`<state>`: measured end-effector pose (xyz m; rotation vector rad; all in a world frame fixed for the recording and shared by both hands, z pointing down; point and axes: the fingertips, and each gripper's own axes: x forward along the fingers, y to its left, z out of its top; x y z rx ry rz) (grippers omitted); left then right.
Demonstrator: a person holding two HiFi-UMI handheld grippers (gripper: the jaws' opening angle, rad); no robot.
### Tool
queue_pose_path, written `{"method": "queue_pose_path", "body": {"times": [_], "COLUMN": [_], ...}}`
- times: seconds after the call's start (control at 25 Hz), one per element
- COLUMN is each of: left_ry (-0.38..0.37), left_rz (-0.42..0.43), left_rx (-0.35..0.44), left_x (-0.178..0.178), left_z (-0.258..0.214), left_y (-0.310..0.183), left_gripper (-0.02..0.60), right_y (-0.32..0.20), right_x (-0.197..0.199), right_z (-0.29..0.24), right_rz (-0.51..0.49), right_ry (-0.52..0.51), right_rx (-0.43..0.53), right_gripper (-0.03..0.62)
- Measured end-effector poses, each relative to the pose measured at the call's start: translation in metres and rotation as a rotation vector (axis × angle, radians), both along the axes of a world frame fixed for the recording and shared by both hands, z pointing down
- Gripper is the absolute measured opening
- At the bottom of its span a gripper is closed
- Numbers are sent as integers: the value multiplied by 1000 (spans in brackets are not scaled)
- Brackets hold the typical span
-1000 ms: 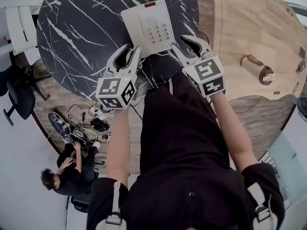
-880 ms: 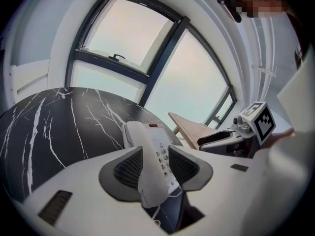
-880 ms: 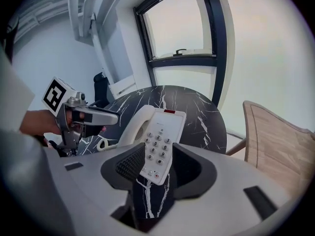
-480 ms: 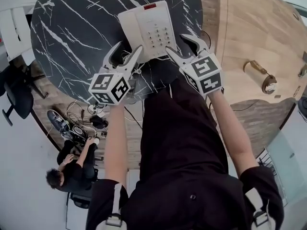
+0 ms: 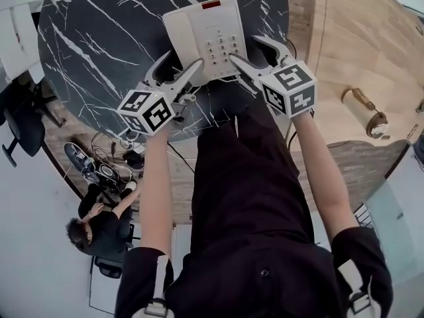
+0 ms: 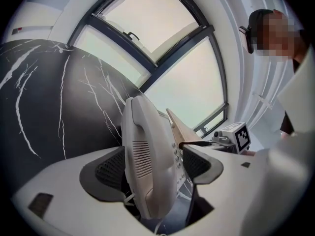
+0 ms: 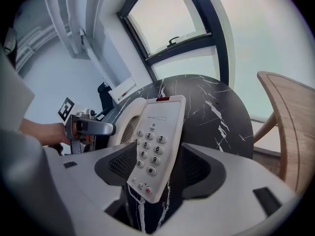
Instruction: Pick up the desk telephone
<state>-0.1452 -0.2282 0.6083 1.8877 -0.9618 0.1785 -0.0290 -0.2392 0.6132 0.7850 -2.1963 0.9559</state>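
My left gripper [image 5: 183,63] and right gripper [image 5: 244,48], jaws just spread wide and gripping nothing, each straddle a near corner of the telephone [image 5: 205,35], which lies lengthwise away from me on the desk [image 5: 99,45].

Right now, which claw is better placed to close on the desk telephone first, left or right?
Probably left, narrowly. Both claws have just been opening, each astride a telephone corner. The left claw has the thick handset side deep between its pads; the right claw has only the thin keypad corner.
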Motion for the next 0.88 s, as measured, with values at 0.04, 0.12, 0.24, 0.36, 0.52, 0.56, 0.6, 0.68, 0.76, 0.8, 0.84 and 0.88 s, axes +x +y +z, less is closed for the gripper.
{"method": "queue_pose_path", "body": {"times": [0.04,0.12,0.24,0.36,0.52,0.56,0.6,0.68,0.76,0.8,0.84,0.88], "left_ry": [-2,-2,2,13,49,57,62,64,65,69,76,84], "left_rz": [7,23,40,61,58,59,63,74,79,80,82,85], "left_rx": [-5,-13,-34,-51,-64,-68,-73,-80,-81,-79,-77,-75], "left_x": [0,0,2,6,6,6,6,7,7,6,6,6], "left_z": [2,5,9,13,15,15,16,18,19,18,18,18], "left_y": [1,1,2,4,2,2,2,3,3,3,3,3], "left_gripper": [364,365,365,365,365,364,364,364,365,364,365,364], "right_y": [-2,-5,-10,-12,-10,-10,-9,-7,-6,-6,-6,-6], "right_x": [0,0,-1,-3,-5,-6,-6,-5,-5,-5,-5,-5], "right_z": [3,9,12,16,22,23,23,25,28,30,31,32], "right_rz": [4,17,18,-8,-28,-35,-43,-55,-66,-72,-75,-76], "right_ry": [-5,-19,-47,-56,-87,-99,-110,-123,-118,-113,-112,-115], "right_rx": [-8,-25,-44,-56,-92,-98,-103,-115,-119,-119,-119,-120], "right_gripper": [273,275,274,273,272,265,256,253,252,252,252,252]}}
